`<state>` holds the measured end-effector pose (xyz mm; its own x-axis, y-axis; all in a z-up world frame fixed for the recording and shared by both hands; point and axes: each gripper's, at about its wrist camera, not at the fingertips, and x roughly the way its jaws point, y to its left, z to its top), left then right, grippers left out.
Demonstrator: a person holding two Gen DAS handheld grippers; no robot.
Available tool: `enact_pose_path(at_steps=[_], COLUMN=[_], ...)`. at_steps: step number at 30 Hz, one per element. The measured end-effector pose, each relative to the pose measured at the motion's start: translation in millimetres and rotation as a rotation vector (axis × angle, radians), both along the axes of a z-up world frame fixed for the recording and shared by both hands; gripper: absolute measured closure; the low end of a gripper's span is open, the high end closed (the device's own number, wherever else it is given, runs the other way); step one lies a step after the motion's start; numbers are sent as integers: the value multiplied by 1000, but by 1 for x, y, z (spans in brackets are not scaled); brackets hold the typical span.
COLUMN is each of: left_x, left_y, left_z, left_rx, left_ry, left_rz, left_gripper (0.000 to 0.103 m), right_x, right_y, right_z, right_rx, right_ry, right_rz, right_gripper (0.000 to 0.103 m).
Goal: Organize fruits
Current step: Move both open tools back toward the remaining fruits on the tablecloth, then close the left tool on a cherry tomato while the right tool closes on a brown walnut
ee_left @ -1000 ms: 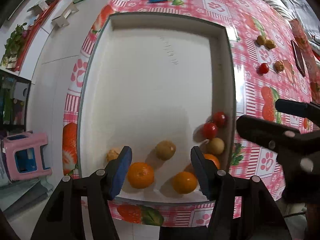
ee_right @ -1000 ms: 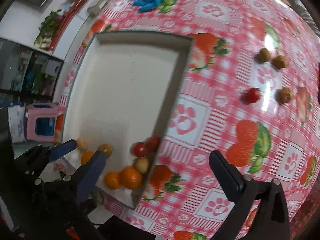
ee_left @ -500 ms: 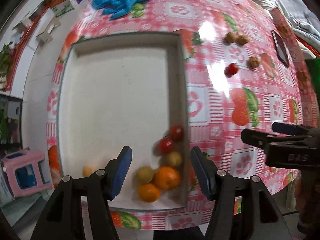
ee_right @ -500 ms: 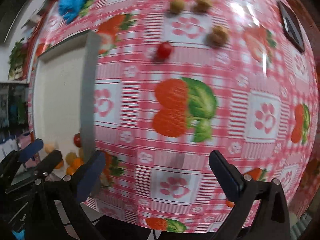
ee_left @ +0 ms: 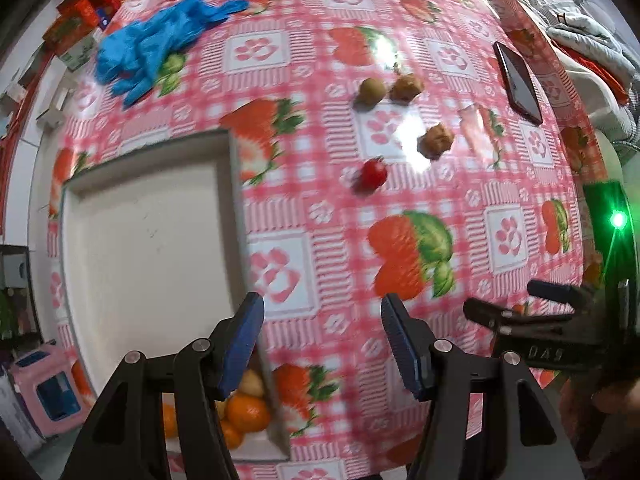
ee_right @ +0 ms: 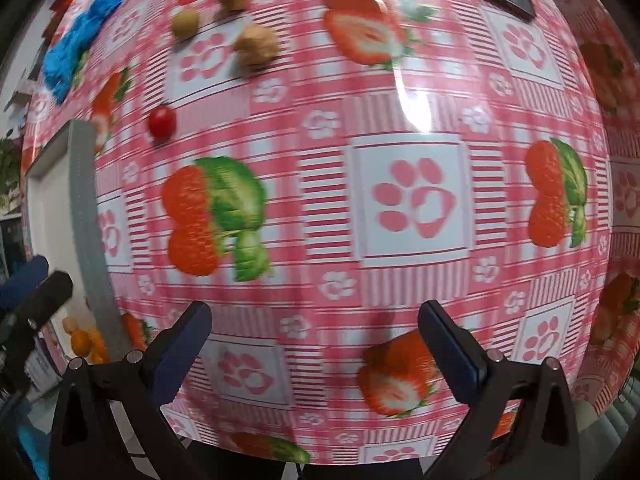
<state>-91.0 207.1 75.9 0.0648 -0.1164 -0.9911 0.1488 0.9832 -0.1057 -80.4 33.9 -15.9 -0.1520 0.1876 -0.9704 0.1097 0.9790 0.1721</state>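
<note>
Sitting far off to the left of the left tongs (ee_left: 322, 340), a pink stool (ee_left: 44, 390) stands on the floor. A white tray (ee_left: 148, 240) lies on the table, mostly to the left of these tongs, and its right wall runs down under their left finger. In the tray's near corner, just behind that left finger, sit some oranges (ee_left: 246, 414) and a small yellow-brown fruit (ee_left: 251, 383), all bunched up and touching. Far ahead and to the left lies a blue glove (ee_left: 156, 46). The left tongs are spread wide with nothing between the fingers, only the pink cloth (ee_left: 320, 240) with strawberry pictures below. Ahead of them and a bit right sits a red tomato (ee_left: 374, 174), alone on the cloth. Farther ahead are a green-brown fruit (ee_left: 371, 91) and a brown lumpy one (ee_left: 406, 87), just beside each other, and another brown lumpy one (ee_left: 436, 142) near the tomato. A dark phone (ee_left: 518, 82) lies far ahead to the right. The right tongs (ee_right: 316, 334) are spread wide too and hold nothing. In the right view the tomato (ee_right: 162, 121) is far ahead and left of them, and the tray wall (ee_right: 86, 220) is off to their left, with the oranges (ee_right: 82, 340) just past it.
</note>
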Motion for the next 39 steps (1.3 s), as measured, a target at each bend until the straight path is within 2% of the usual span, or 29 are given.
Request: enact_pose_path(at_steps=[2,15,24,36,39], left_x=[9,64,84,88,89], left_y=[-7,-52,-61,-67,-67], left_z=[-2,-47,-67,-77,-76], left_rx=[-1,4,16,8,15], left_ry=[-2,17,25,27,20], left_rz=[4,11,32,30,25], left_gripper=[41,41,41,41,50], right_x=[1,-3,7,67,81], right_y=[-23,-107,-130,-133,-136], right_z=[-3,-32,-42,-34,-31], right_rx=[0,-14,-7,5,2], right_ry=[3,47,45,-17,-34], right_rz=[-11,-30,-37,-34,-39], right_gripper=[0,0,0,0,0])
